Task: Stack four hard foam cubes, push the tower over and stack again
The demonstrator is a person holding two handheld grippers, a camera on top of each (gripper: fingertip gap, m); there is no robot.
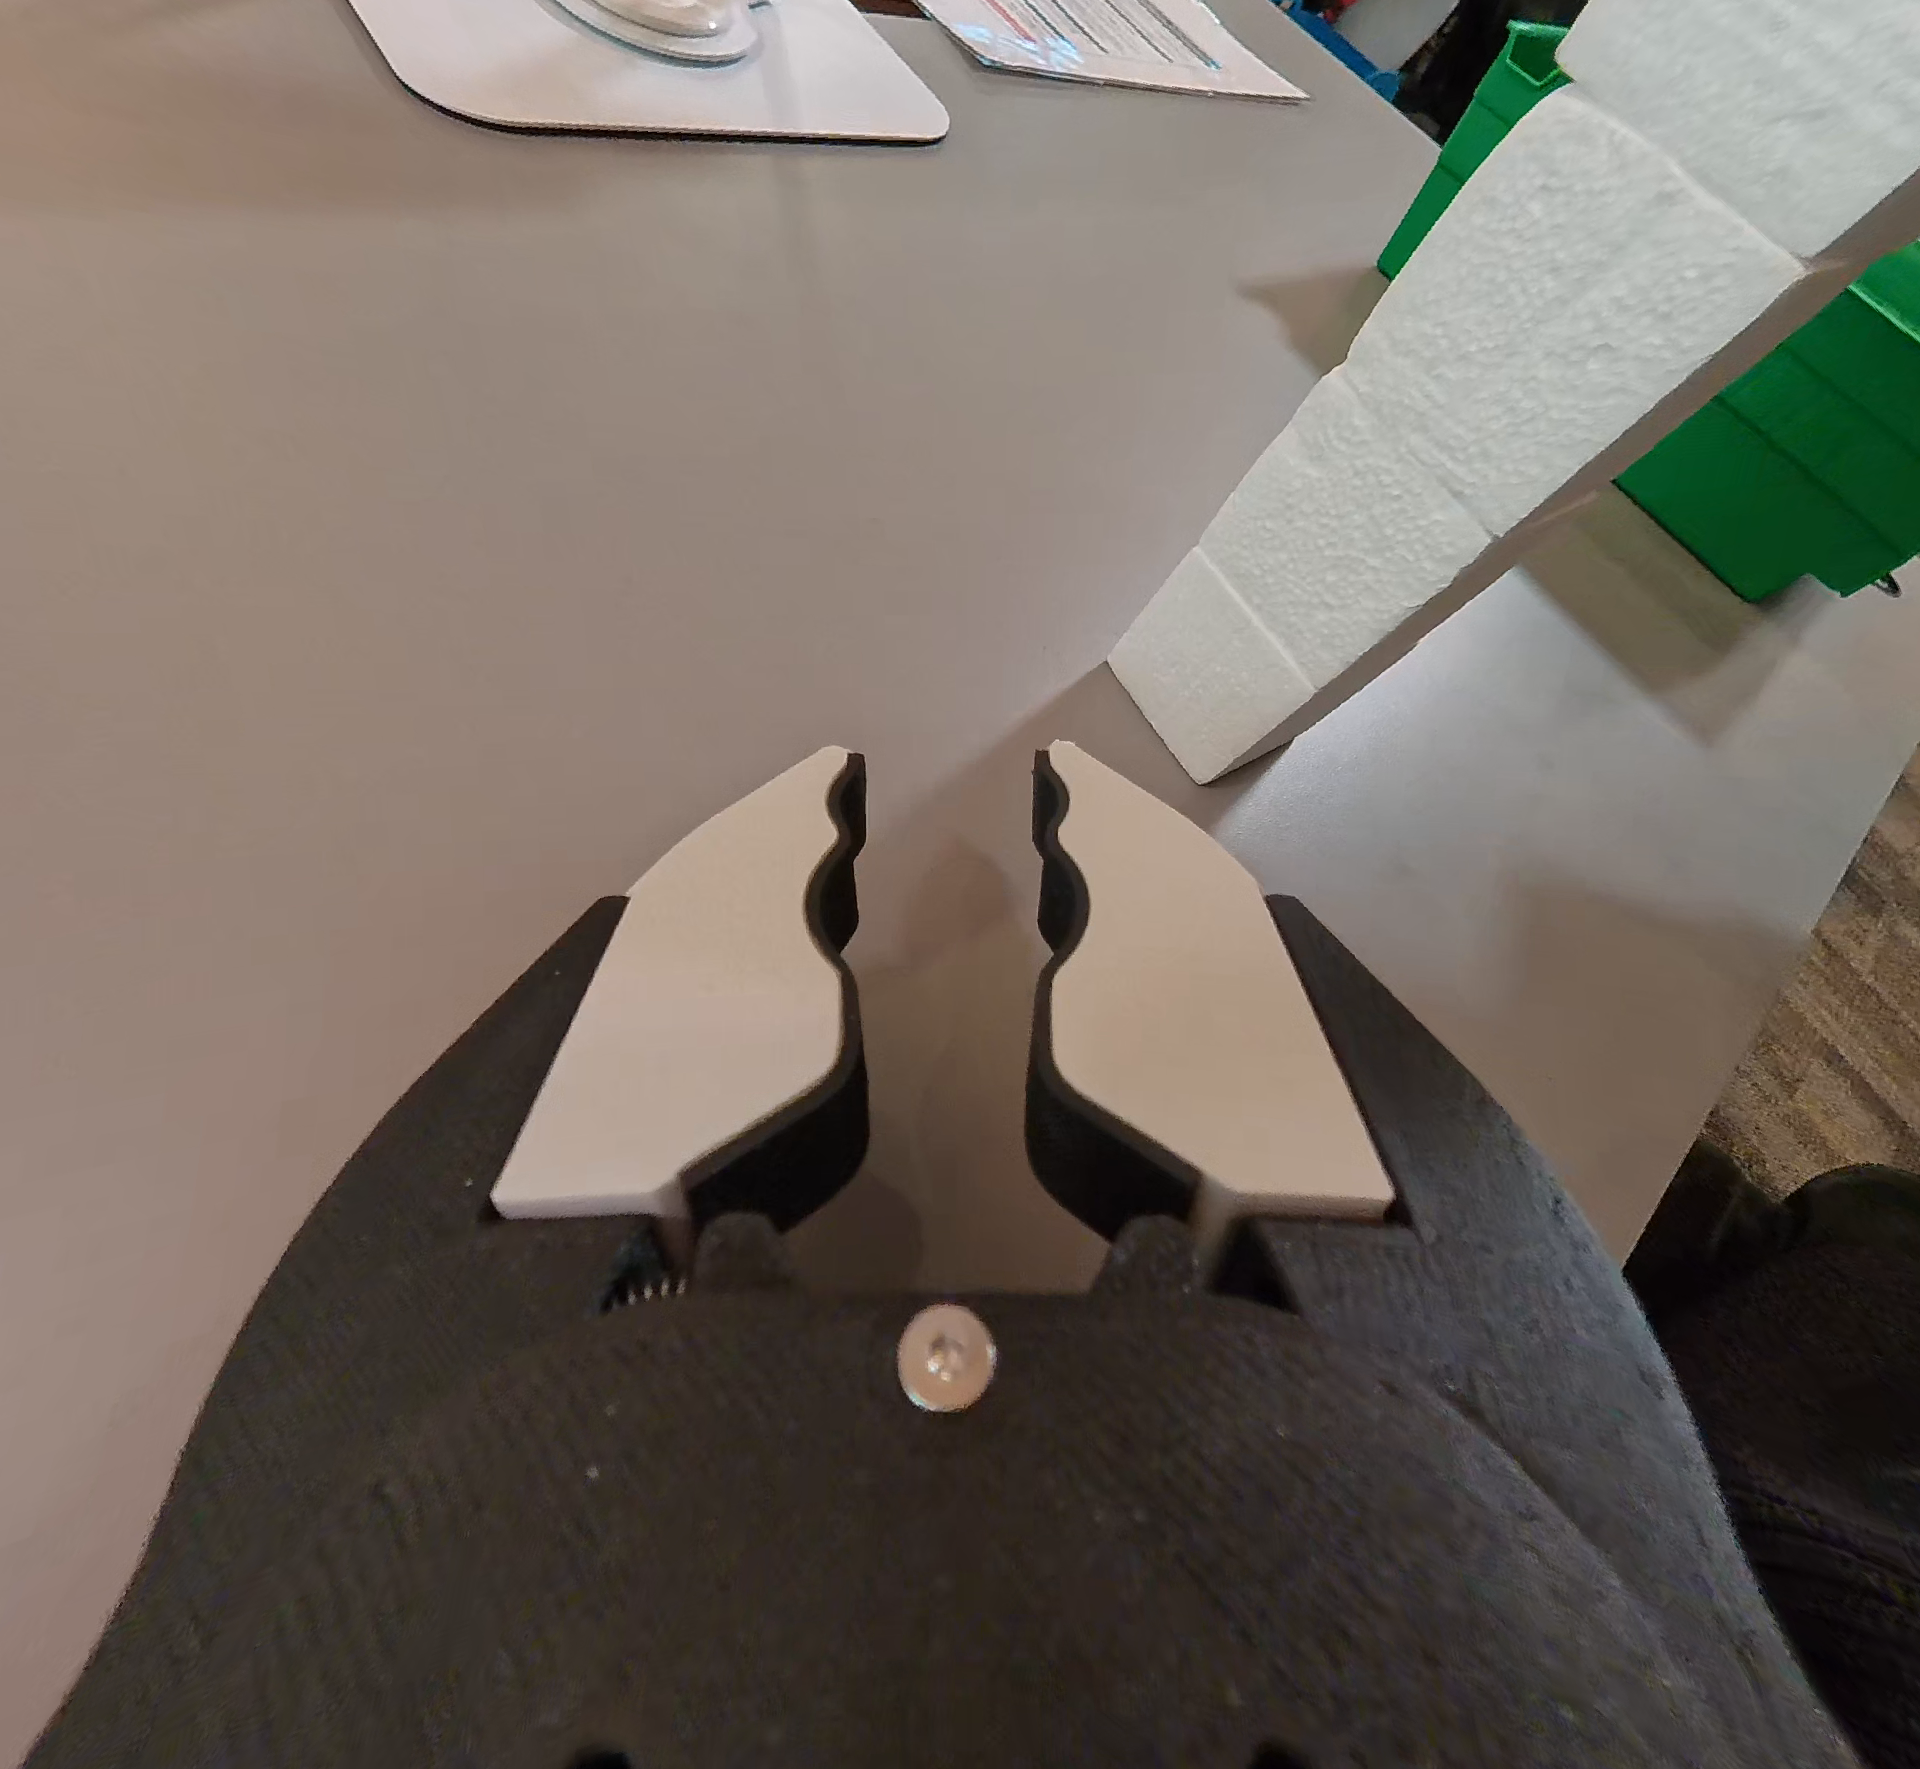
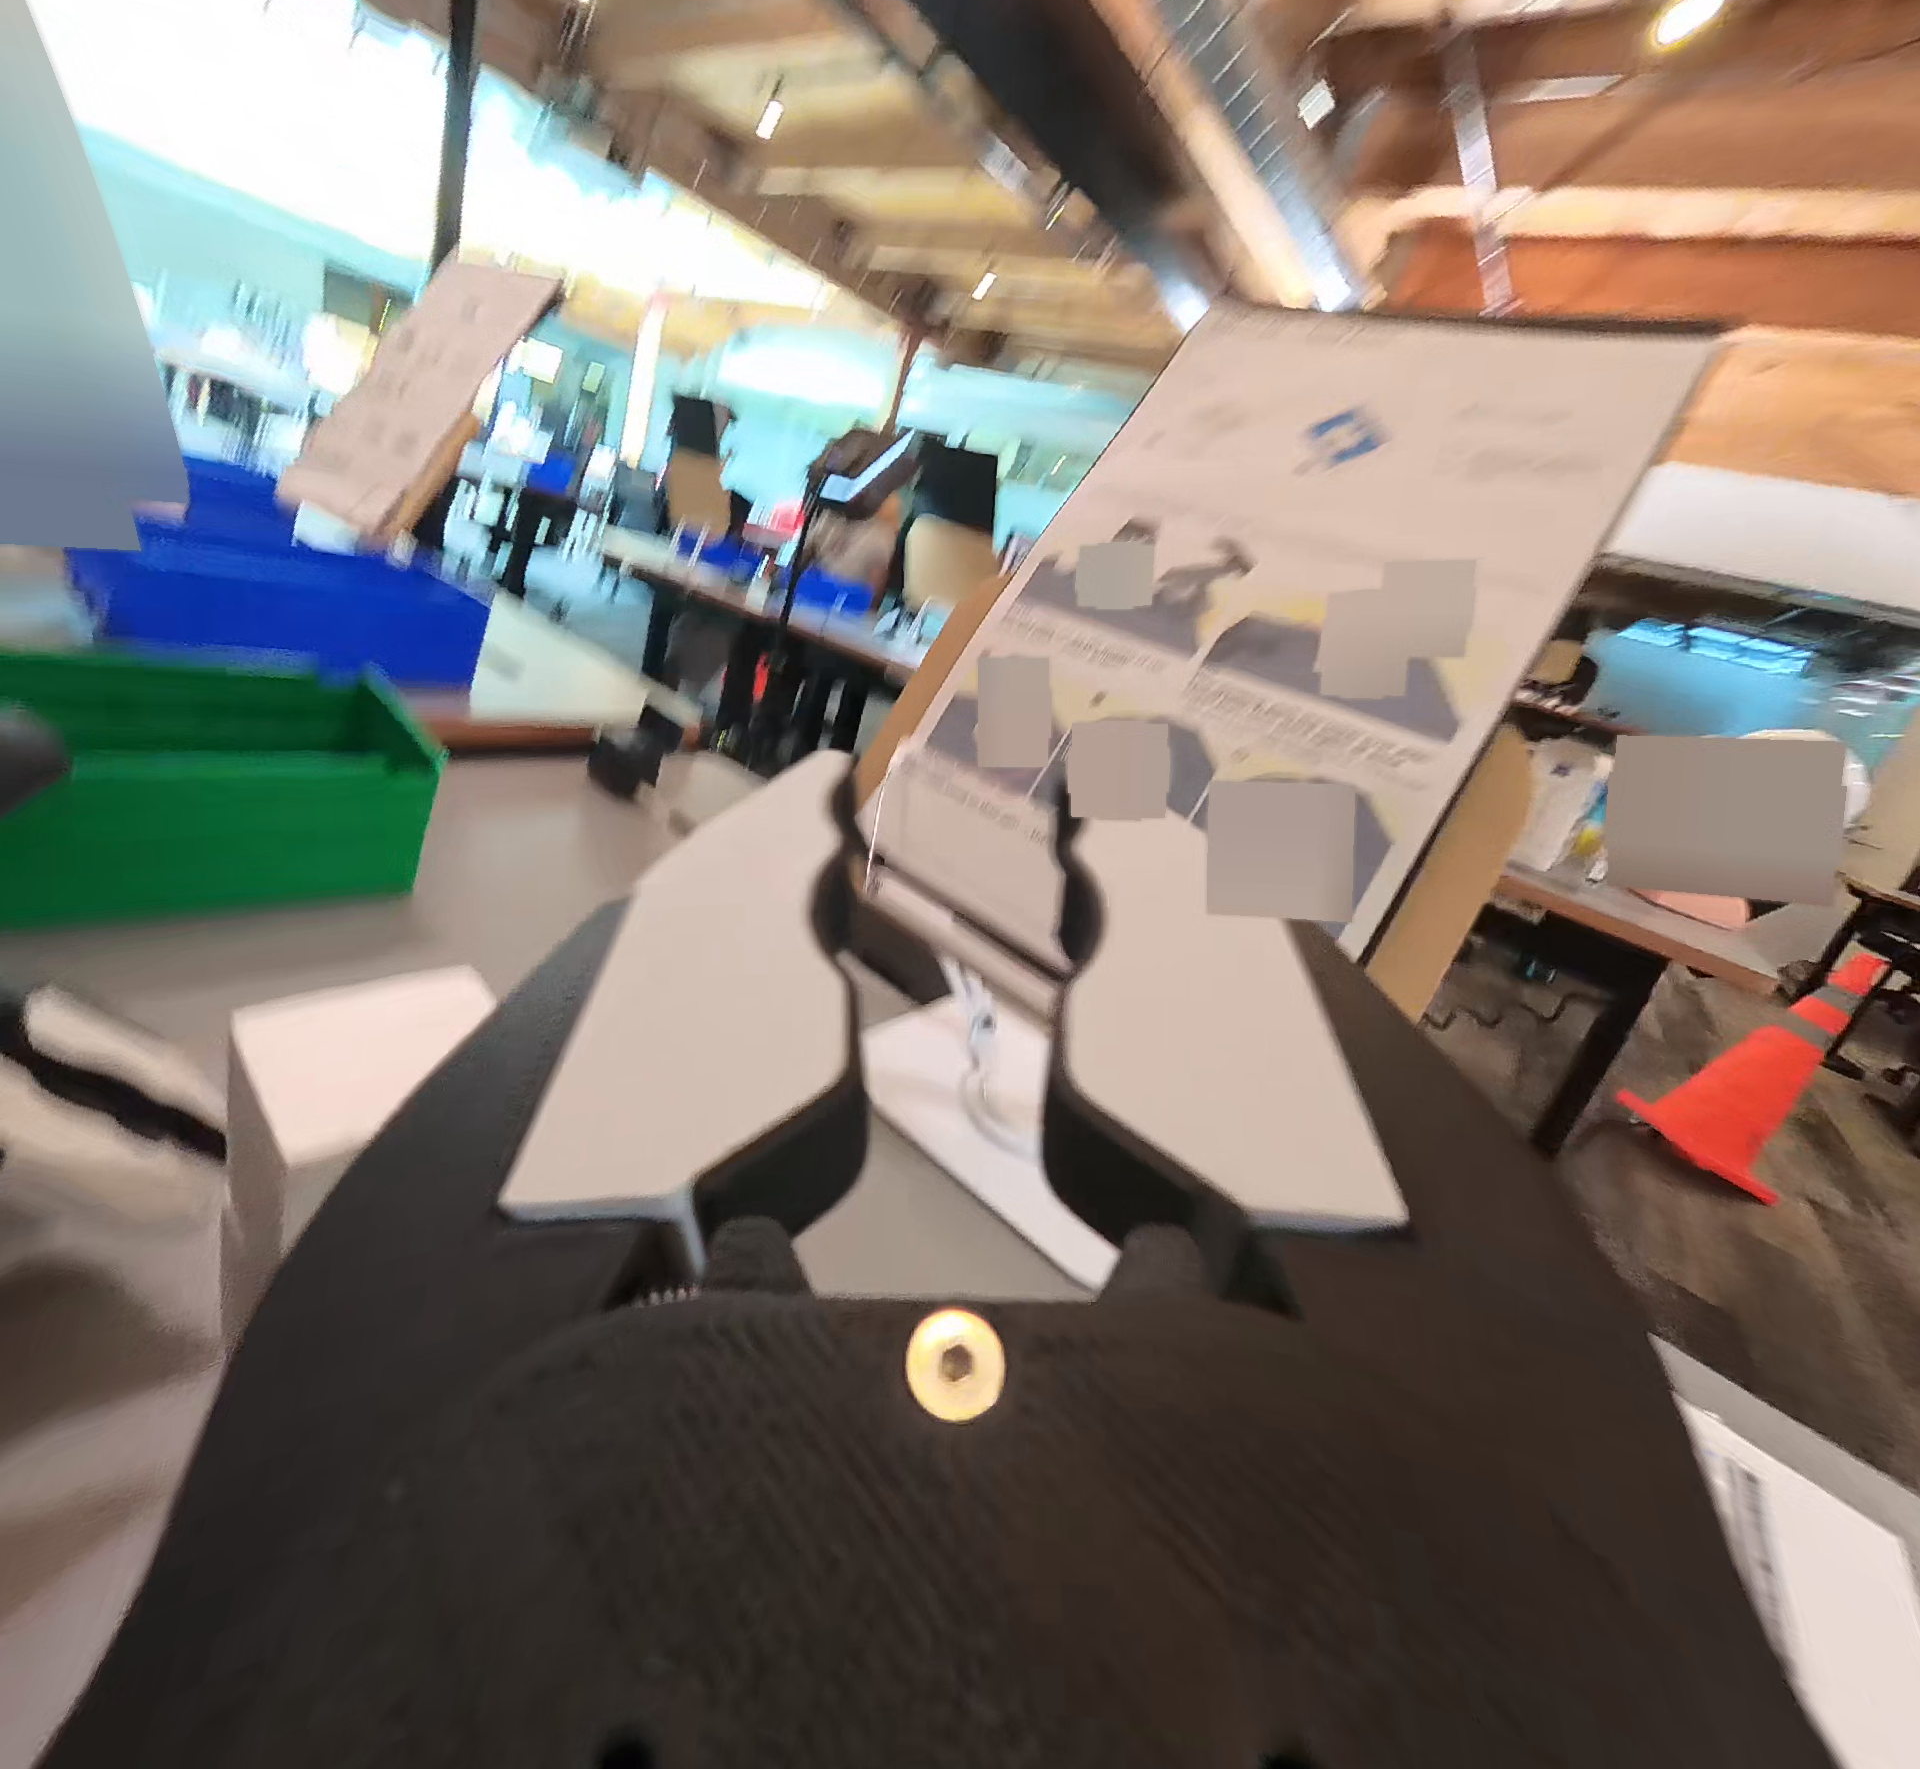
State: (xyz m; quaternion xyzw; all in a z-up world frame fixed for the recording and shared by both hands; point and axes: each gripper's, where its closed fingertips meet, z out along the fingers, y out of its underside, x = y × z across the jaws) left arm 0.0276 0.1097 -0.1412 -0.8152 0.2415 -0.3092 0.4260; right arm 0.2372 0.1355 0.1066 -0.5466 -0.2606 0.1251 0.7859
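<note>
My left gripper [image 1: 948,769] is open and empty, held low over a bare grey table [image 1: 520,472]. A white foam block [image 1: 1455,431] leans on the table just right of its fingers. My right gripper [image 2: 951,800] is open and empty, raised and pointing level across the room; its view is blurred. Straight ahead of it a printed sign board [image 2: 1299,597] stands tilted on a white stand base [image 2: 966,1085]. That stand's flat white base [image 1: 613,46] lies at the far end of the table in the left wrist view. A small white box [image 2: 343,1054] sits left of the right fingers.
A laminated sheet [image 1: 1070,5] lies at the table's far right. Green bins [image 1: 1818,431] stand past the right edge; a green bin [image 2: 208,794] and blue bins [image 2: 291,597] show left. An orange cone [image 2: 1745,1075] stands on the floor at right. Tables and chairs fill the background. Some 35 cm of space lies between my two pairs of fingers. The white foam block [image 1: 1455,431] is closer to my left gripper, around 9 cm from its tips; the right tips are 20 cm off.
</note>
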